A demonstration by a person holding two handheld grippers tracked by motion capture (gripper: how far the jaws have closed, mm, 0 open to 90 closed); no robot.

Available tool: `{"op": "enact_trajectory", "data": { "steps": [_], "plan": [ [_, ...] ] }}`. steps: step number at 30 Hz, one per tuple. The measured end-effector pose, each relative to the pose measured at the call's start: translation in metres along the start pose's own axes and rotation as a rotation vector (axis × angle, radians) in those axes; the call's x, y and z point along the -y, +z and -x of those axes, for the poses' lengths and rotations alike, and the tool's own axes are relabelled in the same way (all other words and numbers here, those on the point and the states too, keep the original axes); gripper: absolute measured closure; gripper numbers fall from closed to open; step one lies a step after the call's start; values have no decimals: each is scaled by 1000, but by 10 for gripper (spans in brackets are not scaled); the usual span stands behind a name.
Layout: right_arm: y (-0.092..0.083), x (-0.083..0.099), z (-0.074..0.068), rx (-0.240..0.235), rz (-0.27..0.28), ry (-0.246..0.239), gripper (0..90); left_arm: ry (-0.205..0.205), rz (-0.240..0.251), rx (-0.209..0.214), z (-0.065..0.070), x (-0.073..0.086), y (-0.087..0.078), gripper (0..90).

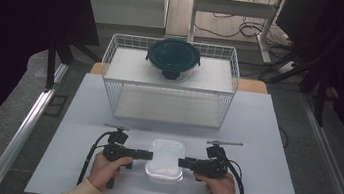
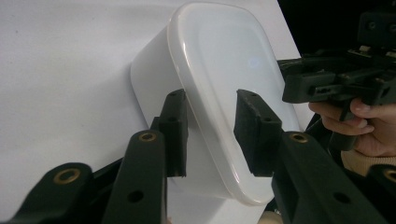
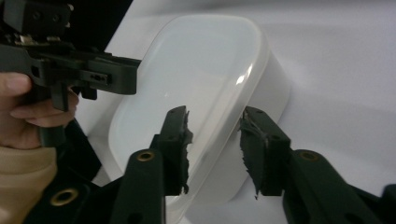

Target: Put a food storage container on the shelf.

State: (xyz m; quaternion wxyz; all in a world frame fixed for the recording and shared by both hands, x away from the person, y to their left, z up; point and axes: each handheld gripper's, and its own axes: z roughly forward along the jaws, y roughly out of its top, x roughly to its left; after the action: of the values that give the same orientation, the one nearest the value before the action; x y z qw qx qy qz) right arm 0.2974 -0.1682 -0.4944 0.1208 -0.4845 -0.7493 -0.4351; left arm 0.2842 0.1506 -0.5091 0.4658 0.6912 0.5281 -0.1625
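We are straddling the white lidded box point(image 1: 165, 160), sitting near the surface's front edge, from both sides: left claw point(image 2: 211, 133) and right claw point(image 3: 214, 151) spread around its rim, not pinching, to lift it evenly.

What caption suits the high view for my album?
Two claws flank a white tub; a lidded bowl sits in a wire basket.

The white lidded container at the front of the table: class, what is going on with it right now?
A person has a gripper in each hand on opposite sides of the white container. The left gripper and the right gripper each straddle the edge of its lid, jaws set around the rim with a gap still showing beside the pads. The container sits on the table. Behind it stands a wire basket holding a round dark-lidded container.
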Motion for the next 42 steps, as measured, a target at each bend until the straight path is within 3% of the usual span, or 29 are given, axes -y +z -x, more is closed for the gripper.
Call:
{"op": "enact_trajectory", "data": {
  "steps": [4, 11, 27, 42],
  "plan": [
    [-6, -1, 1, -23, 14, 22, 693, -11, 19, 33, 2, 2, -5, 718],
    [-16, -2, 0, -49, 41, 25, 787, 29, 47, 27, 12, 3, -13, 797],
    [-31, -10, -20, -74, 82, -68, 793, 118, 93, 13, 33, -1, -35, 800],
    [-36, -29, -34, -43, 100, -150, 790, 172, 129, -17, 44, -17, -45, 800]
  ]
}}
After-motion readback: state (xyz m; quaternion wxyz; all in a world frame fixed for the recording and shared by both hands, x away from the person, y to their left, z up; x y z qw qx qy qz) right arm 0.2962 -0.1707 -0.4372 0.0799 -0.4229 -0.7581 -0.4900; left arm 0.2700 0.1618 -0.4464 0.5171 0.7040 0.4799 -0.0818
